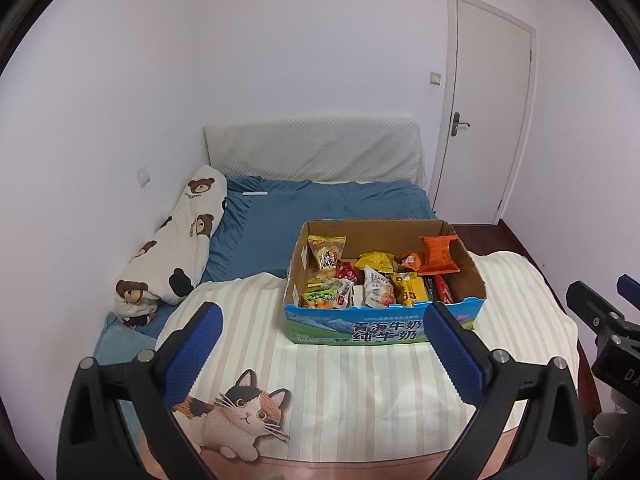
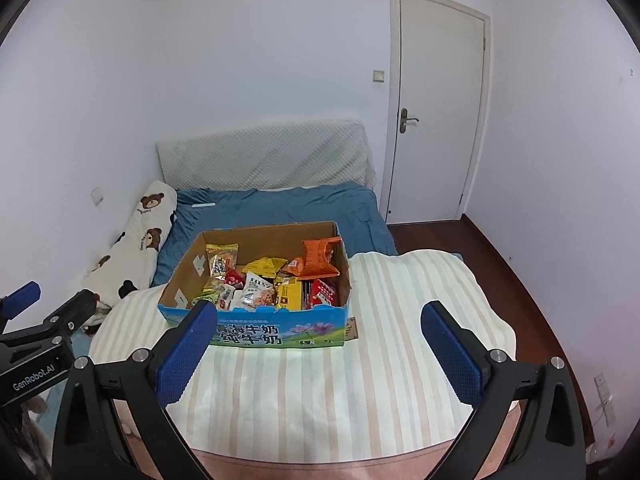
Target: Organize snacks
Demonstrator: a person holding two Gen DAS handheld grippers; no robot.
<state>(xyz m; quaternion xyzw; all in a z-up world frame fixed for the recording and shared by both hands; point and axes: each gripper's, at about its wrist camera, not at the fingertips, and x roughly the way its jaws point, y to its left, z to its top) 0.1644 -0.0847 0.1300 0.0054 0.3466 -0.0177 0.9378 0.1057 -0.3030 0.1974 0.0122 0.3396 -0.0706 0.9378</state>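
1. Nearest in the left wrist view, the left gripper [image 1: 320,344] has its jaws spread wide with nothing between them; its blue pads [image 1: 192,352] hang over the striped blanket [image 1: 340,392], clear of the box ahead.
2. In the right wrist view, the right gripper [image 2: 318,344] likewise has its jaws wide apart and empty; its blue pads [image 2: 452,356] hang above the same striped blanket [image 2: 320,392]; the left gripper's black frame shows at that view's left edge.
3. A printed cat [image 1: 240,416] lies on the blanket's near left part, partly behind the left finger.
4. Just beyond the jaws, the cardboard box [image 1: 360,326] stands on the blanket, on the bed; its front wall is blue and green with white characters; in the right wrist view the box [image 2: 280,330] sits ahead and to the left of centre.
5. Inside the box lie the snacks [image 1: 376,280], loosely heaped; a yellow packet [image 1: 326,256] leans at the left, an orange packet [image 1: 438,254] stands against the right wall, and white, red and yellow packets fill the middle; the snacks [image 2: 264,280] appear the same way from the right.
6. Left of the box, a long pillow with bear prints [image 1: 176,240] lies along the wall.
7. Behind the box, a blue sheet [image 1: 320,204] covers the bed; a pale quilted headboard [image 1: 316,152] leans on the wall.
8. Farthest right, a white door [image 1: 488,100] stands shut.
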